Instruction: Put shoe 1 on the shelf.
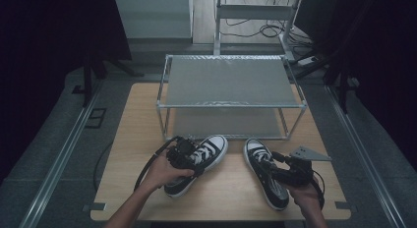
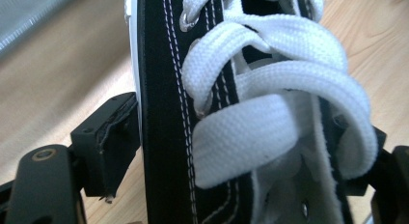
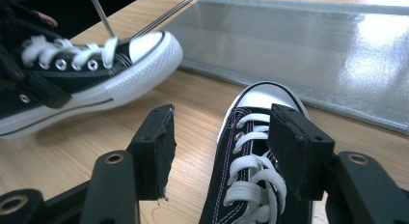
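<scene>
Two black canvas sneakers with white laces and toe caps lie on the wooden table (image 1: pixel 137 120). The left sneaker (image 1: pixel 209 152) points toward the rack, its toe tipped up off the wood in the right gripper view (image 3: pixel 144 50). My left gripper (image 1: pixel 187 155) is shut on its laced upper, one jaw on each side (image 2: pixel 241 147). The right sneaker (image 1: pixel 263 176) lies flat. Over its laces (image 3: pixel 246 185) my right gripper (image 3: pixel 226 137) stands open, one jaw beside the shoe and one above it (image 1: pixel 276 164).
A two-tier metal rack (image 1: pixel 231 105) with grey mesh shelves stands at the table's far half, just beyond both toes; its lower shelf (image 3: pixel 313 50) is close ahead. Cables trail from both grippers. Dark floor and rails surround the table.
</scene>
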Demonstrator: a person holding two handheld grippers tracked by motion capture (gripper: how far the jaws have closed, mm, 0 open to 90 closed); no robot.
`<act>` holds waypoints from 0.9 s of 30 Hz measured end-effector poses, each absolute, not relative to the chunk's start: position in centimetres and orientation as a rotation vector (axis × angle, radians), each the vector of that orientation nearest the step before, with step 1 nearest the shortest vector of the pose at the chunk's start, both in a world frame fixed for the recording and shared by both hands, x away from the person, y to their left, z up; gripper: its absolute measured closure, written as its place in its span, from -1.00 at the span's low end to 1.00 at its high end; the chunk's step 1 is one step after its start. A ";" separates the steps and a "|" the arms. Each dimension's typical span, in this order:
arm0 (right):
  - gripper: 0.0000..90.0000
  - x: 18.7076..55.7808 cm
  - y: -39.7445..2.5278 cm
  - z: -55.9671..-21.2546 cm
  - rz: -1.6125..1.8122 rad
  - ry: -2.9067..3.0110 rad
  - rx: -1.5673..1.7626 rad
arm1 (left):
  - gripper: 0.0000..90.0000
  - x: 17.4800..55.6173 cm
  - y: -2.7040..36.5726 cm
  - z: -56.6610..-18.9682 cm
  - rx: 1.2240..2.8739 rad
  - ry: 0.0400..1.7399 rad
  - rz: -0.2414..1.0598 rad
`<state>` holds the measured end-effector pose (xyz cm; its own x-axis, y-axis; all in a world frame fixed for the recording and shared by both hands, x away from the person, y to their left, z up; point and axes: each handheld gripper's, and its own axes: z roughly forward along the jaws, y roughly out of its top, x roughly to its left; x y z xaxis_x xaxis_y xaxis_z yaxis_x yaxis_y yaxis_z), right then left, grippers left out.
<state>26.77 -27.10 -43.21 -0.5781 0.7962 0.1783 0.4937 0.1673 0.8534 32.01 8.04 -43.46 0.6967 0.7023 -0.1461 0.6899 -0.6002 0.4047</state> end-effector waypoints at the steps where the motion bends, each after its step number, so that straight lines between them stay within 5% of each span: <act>1: -0.05 26.8 -27.1 -43.2 1.372 2.139 1.235 | -0.60 32.0 8.0 -42.8 2.468 1.056 0.050; 27: -0.04 26.8 -28.1 -43.0 1.380 2.103 1.271 | -0.60 32.1 5.4 -35.3 2.452 0.882 0.137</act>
